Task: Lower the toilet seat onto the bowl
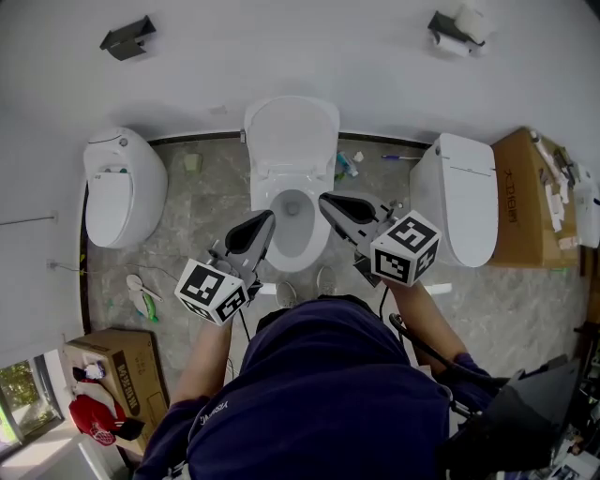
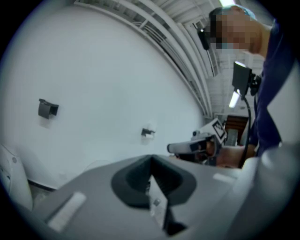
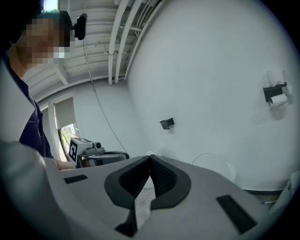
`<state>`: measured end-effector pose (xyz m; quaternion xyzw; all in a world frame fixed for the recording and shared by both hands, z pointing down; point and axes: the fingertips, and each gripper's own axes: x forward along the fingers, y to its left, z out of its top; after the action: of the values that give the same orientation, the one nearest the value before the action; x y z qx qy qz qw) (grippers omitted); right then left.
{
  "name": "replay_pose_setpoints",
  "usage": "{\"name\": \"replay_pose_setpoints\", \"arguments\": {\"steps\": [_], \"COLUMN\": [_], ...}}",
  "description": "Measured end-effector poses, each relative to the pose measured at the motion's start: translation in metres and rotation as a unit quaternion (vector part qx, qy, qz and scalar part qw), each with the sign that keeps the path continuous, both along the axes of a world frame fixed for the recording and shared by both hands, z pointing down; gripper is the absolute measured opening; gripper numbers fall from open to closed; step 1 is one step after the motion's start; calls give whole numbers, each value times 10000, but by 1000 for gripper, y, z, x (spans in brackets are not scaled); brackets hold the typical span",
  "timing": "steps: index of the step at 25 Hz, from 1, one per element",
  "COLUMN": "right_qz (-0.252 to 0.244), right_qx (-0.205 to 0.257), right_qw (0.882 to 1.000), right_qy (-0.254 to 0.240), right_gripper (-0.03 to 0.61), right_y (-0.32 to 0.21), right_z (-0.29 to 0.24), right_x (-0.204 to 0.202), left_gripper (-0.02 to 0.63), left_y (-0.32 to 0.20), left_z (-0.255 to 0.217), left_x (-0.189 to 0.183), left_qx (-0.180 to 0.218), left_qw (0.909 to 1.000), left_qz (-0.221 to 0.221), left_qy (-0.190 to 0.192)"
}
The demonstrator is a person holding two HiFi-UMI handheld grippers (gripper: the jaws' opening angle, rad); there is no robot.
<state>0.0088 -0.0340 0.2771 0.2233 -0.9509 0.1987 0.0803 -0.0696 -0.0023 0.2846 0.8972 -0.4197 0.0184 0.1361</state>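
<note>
The white toilet stands against the wall in the head view, its seat and lid [image 1: 292, 136] raised upright over the open bowl [image 1: 314, 246]. My left gripper [image 1: 268, 218] hovers above the bowl's left rim with its jaws shut on nothing. Above the right rim, my right gripper [image 1: 324, 199] points toward the raised seat, also shut and empty. Neither touches the seat. In the left gripper view the shut jaws [image 2: 150, 164] face the bare wall, with the right gripper [image 2: 192, 146] off to the side. The right gripper view shows its closed pads [image 3: 150, 161] and the left gripper [image 3: 96, 157].
A second white toilet [image 1: 117, 187] stands at the left and a third [image 1: 461, 199] at the right. A cardboard box [image 1: 520, 197] sits beyond the right one, another box [image 1: 117, 366] at lower left. Paper holders [image 1: 127, 37] [image 1: 457, 28] hang on the wall. Small items lie on the floor.
</note>
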Motion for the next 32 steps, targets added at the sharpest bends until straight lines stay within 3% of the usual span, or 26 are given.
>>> {"name": "replay_pose_setpoints", "arguments": {"steps": [32], "right_qz": [39], "right_qx": [16], "right_qw": [10000], "right_qy": [32], "right_gripper": [8], "right_y": [21], "right_z": [-1], "right_x": [9], "left_gripper": [2], "left_y": [18], "left_z": [-7], "left_x": [6], "left_qx": [69], "left_qw": [10000], "left_qz": [-27], "left_qy": [-18]}}
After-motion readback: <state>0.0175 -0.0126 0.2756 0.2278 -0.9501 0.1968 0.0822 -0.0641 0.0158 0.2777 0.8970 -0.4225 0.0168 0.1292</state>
